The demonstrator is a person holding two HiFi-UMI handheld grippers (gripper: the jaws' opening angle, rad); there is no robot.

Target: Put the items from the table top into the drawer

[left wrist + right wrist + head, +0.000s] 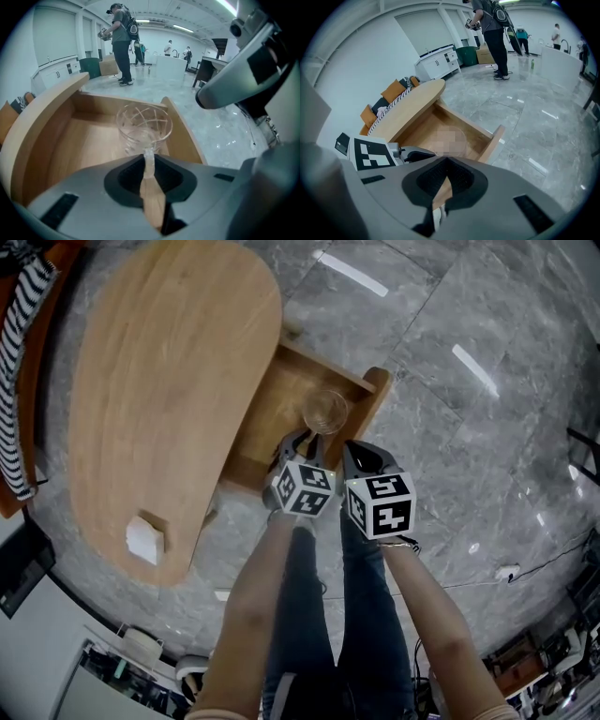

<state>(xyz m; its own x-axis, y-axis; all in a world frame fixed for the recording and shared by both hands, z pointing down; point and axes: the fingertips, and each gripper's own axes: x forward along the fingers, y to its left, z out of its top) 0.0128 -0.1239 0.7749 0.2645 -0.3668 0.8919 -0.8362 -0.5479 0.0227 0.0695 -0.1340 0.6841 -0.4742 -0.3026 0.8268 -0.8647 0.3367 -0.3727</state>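
Note:
A clear cut-pattern glass (325, 412) is inside the open wooden drawer (272, 404) that sticks out from the oval wooden table (159, 381). My left gripper (302, 440) is shut on the near rim of the glass (143, 125). The rim is pinched between the jaws of that left gripper (148, 158). I cannot tell whether the base rests on the drawer floor (89, 145). My right gripper (364, 457) hovers just right of the left one, by the drawer's front panel (370, 399). In its own view the right gripper (445, 182) has its jaws together on nothing. A small white item (145, 540) lies on the table's near end.
A chair with a striped cloth (19, 381) stands beyond the table's left side. Grey marble floor (469, 427) spreads to the right. The person's legs (328, 615) are below the grippers. Several people (119, 42) stand far off by counters.

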